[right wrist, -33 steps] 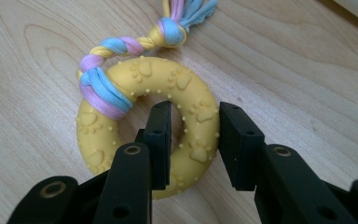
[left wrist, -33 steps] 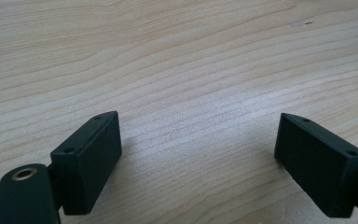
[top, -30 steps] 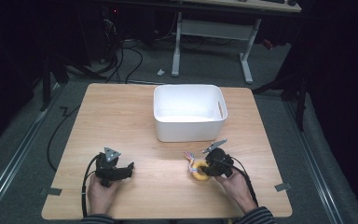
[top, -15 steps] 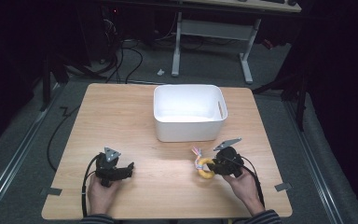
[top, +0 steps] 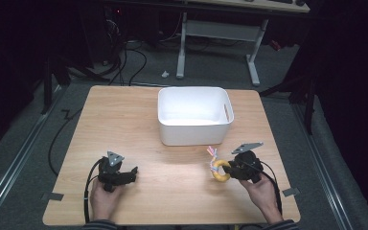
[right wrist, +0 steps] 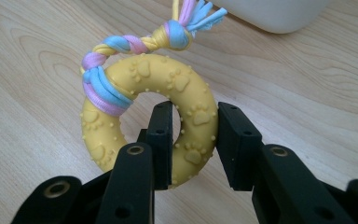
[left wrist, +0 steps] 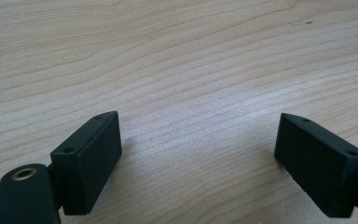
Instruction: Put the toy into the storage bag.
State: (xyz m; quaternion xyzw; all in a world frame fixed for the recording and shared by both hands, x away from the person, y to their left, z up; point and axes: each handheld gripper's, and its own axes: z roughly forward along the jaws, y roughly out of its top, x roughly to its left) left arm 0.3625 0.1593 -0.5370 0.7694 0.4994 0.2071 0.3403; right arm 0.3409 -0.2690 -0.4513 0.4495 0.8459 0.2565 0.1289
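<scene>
A yellow rubber ring toy with paw prints and a pink, blue and yellow braided rope hangs just above the wooden table. My right gripper is shut on the ring's right side, one jaw through the hole and one outside. From above, the ring toy shows at the front right, held by my right gripper just short of the white bin. At the front left my left gripper rests low over the table; its own view shows the left gripper open over bare wood.
The white bin stands at the table's back centre, and what shows of its inside looks bare. A strip of its wall lies just beyond the toy. Cables trail off the table's front. Metal desk legs stand on the floor behind.
My right gripper has lifted the ring toy off the table and carried it to the right and slightly toward the bin. The left gripper has stayed put.
</scene>
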